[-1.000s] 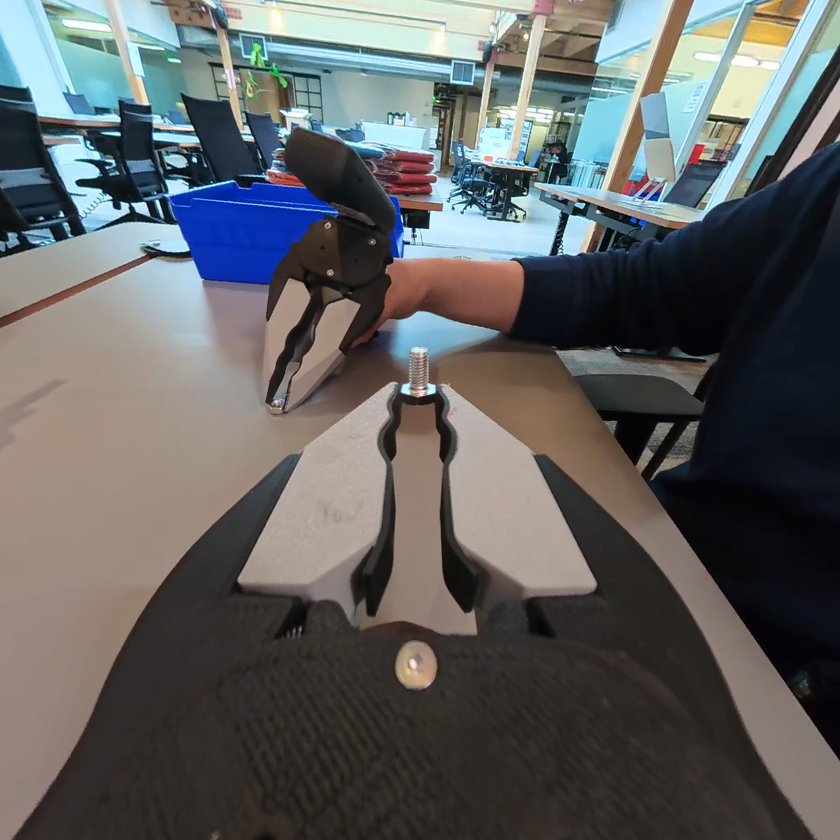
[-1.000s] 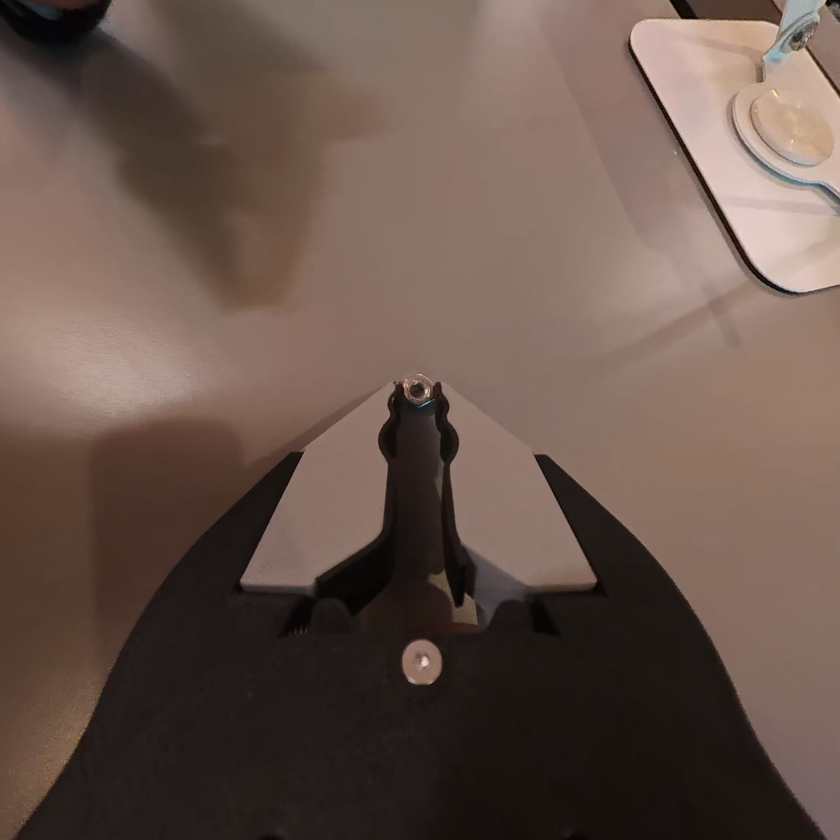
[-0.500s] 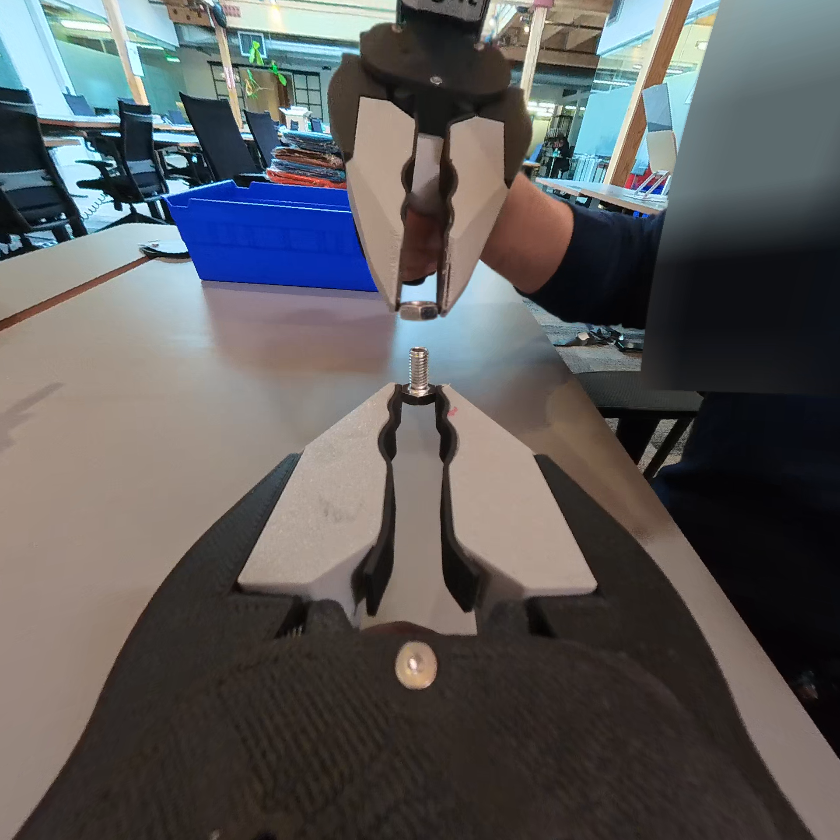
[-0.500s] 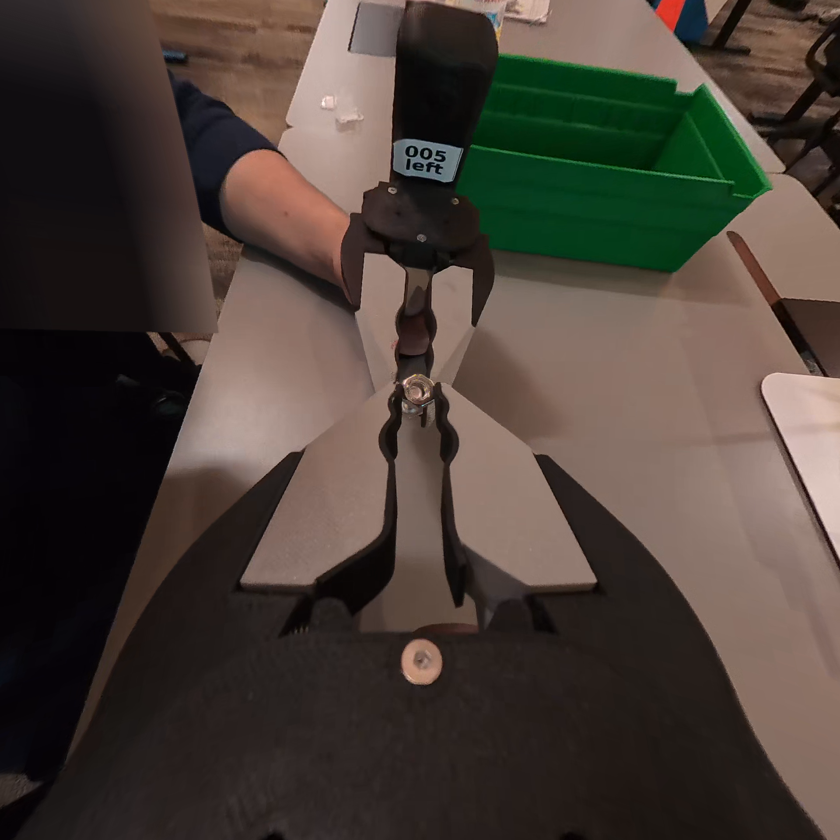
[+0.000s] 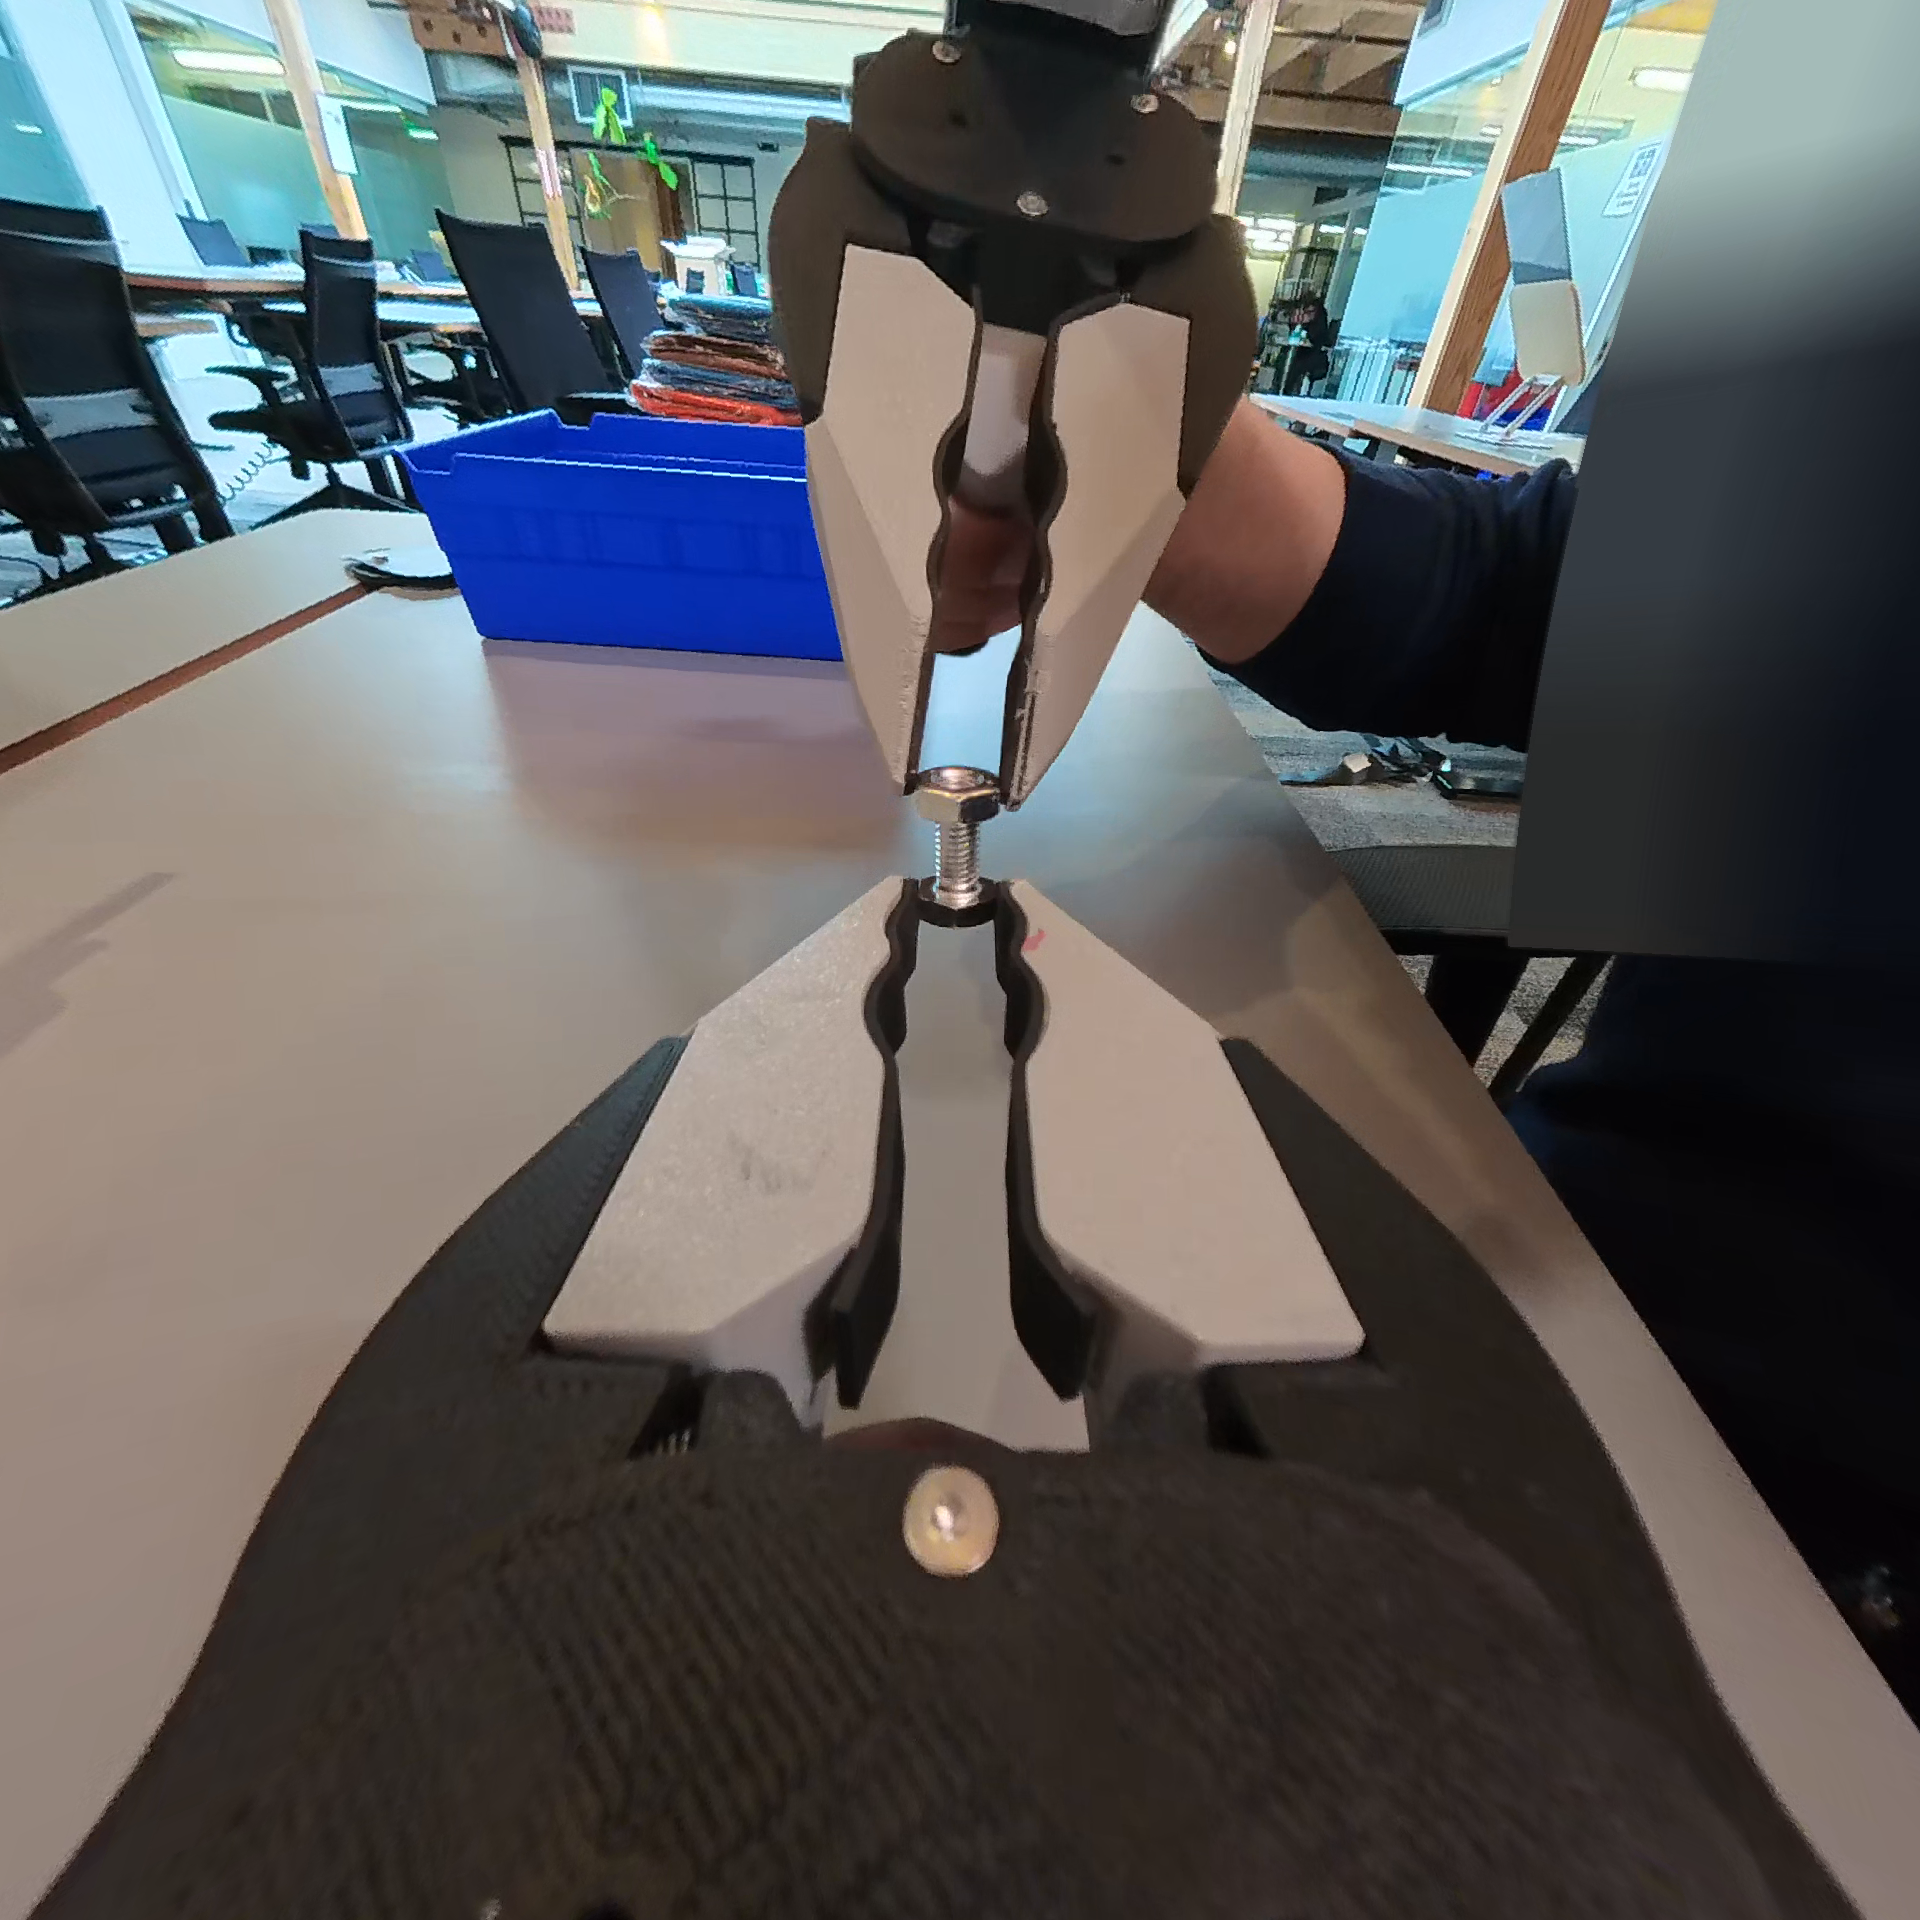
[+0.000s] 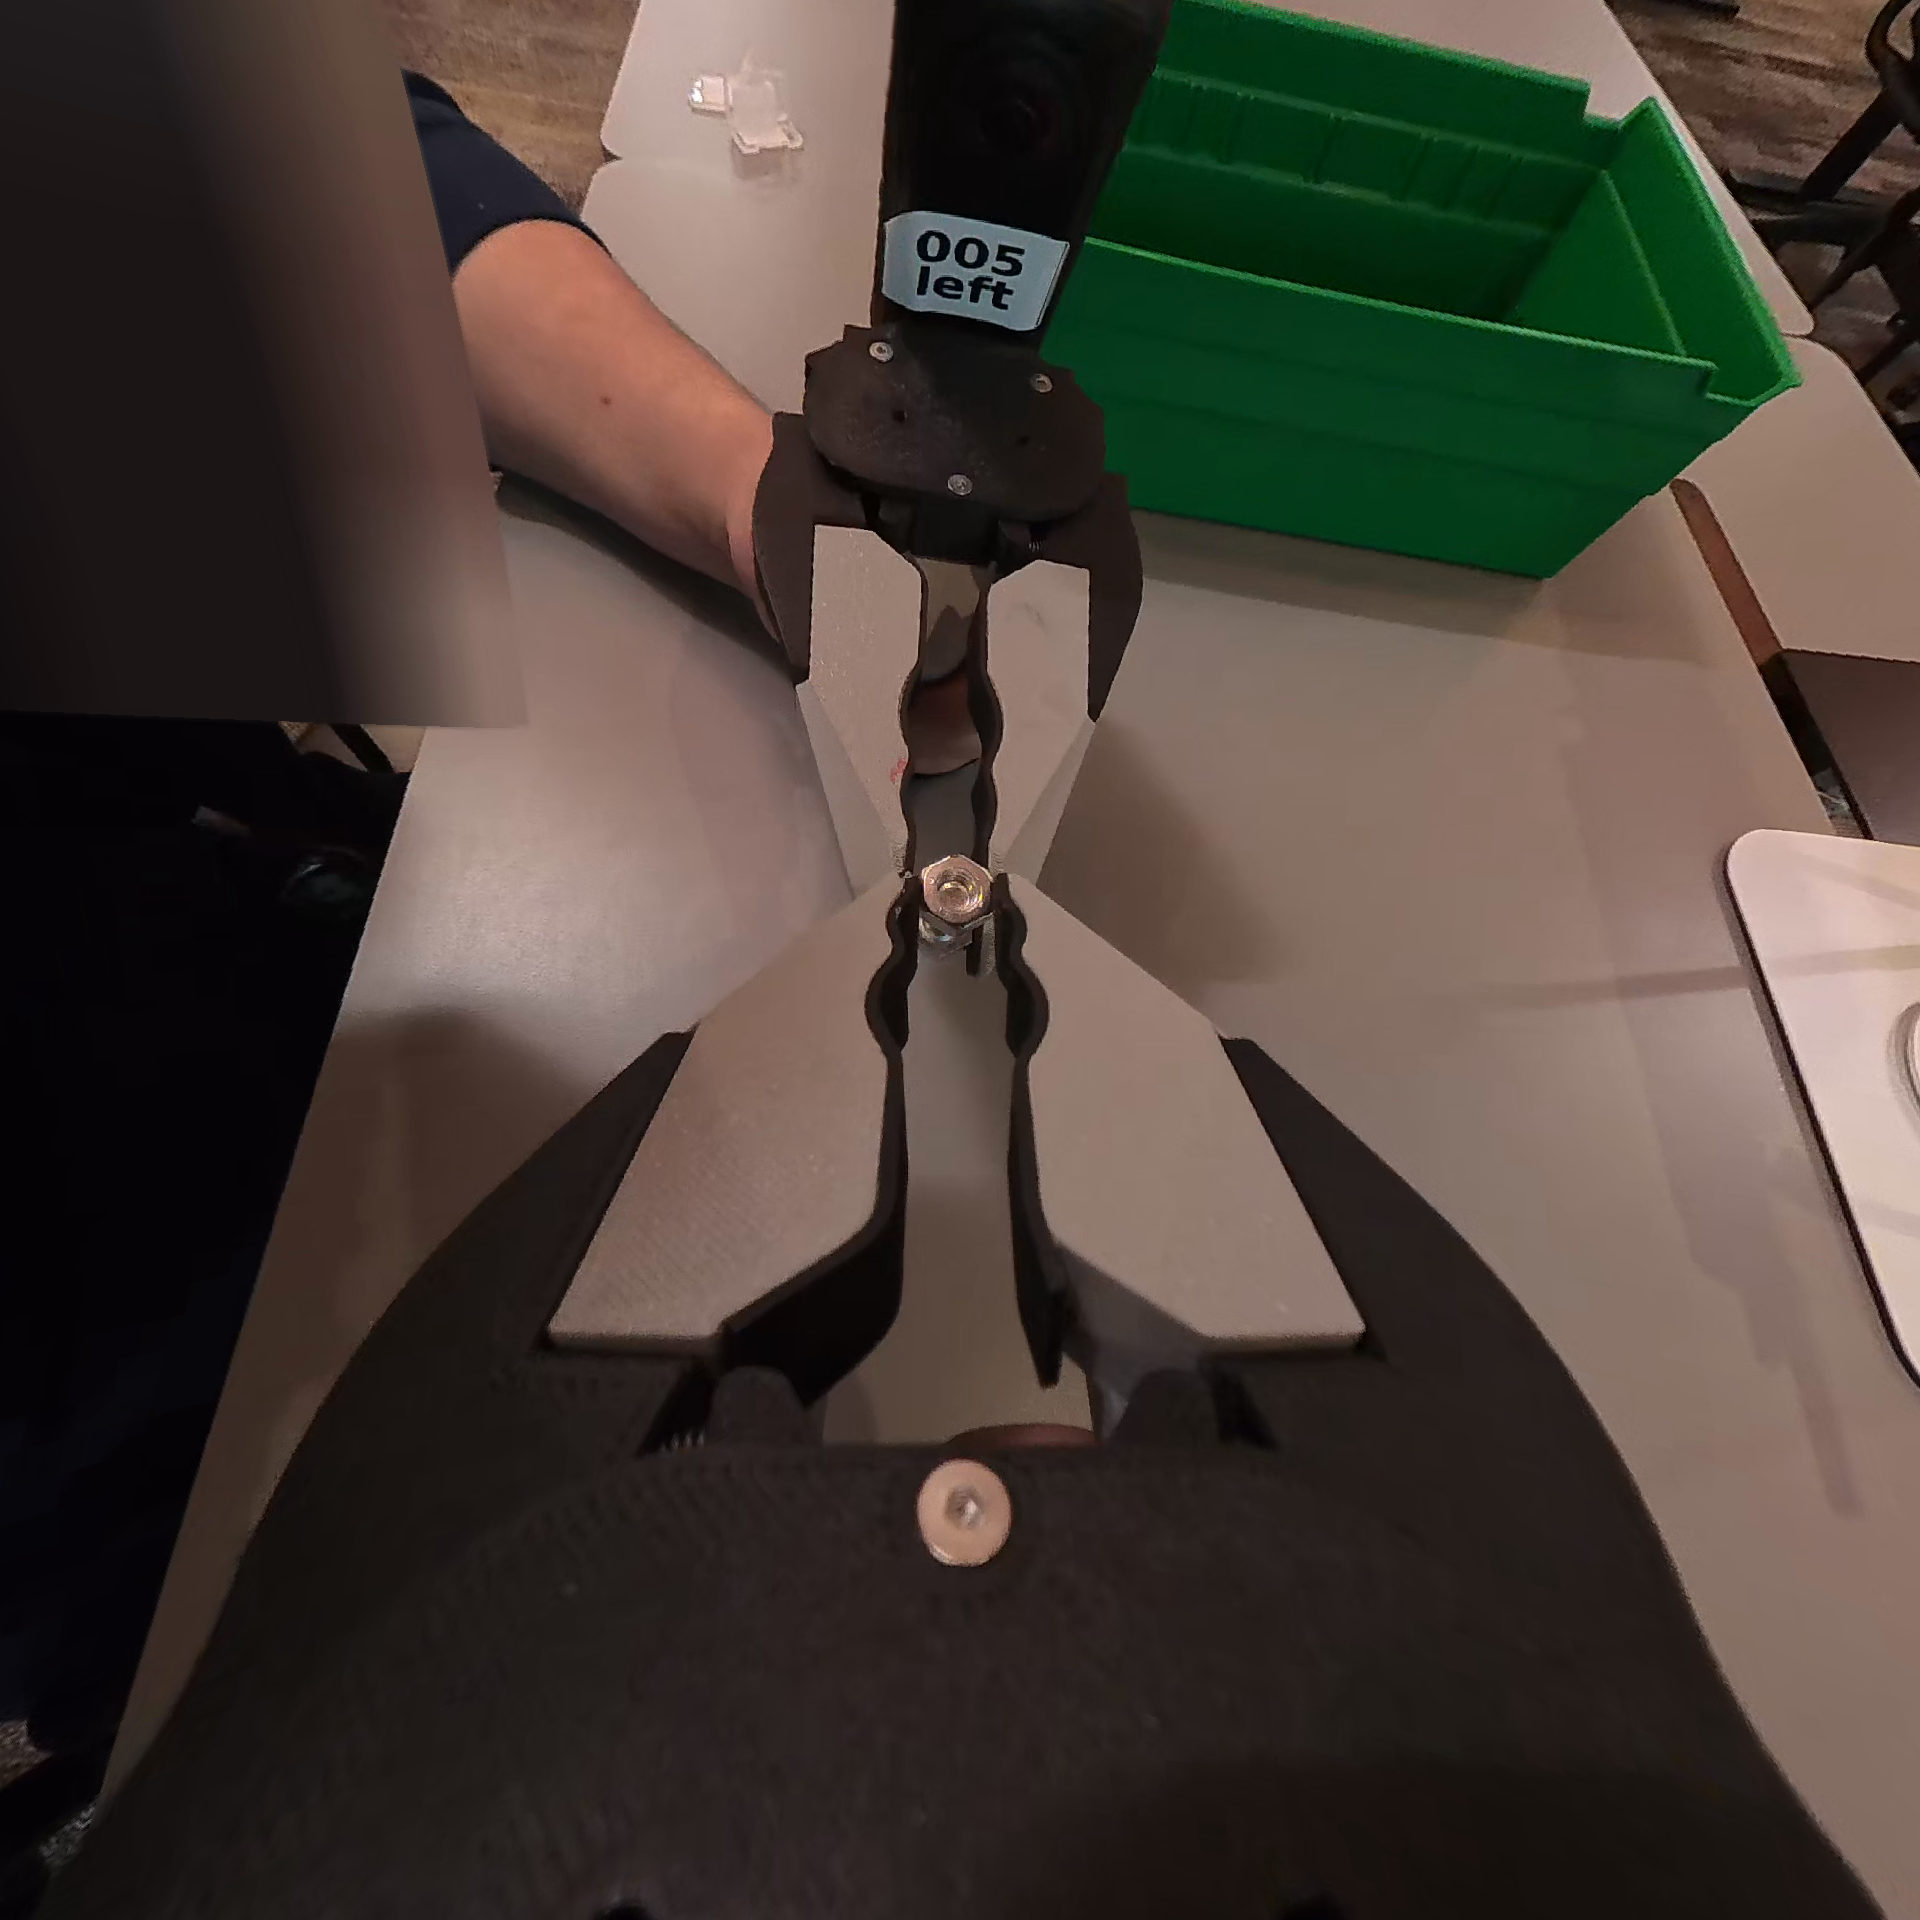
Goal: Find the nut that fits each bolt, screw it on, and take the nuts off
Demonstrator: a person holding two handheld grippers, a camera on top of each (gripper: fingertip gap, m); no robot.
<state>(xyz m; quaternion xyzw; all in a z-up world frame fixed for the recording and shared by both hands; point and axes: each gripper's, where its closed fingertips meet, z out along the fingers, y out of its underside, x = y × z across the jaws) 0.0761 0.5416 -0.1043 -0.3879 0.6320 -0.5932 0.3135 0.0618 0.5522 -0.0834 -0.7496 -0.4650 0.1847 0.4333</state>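
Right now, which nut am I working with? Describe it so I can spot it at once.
Start at the blue bin on the grey table, then come forward to the right gripper pointing down. The silver hex nut is pinched between its fingertips, atop the upright bolt held by the left gripper.

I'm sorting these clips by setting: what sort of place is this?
Most likely an open-plan office or shared workspace: rows of black office chairs at long desks, timber posts and glass partitions behind, and plastic parts bins, a blue bin and a green bin, on the grey table.
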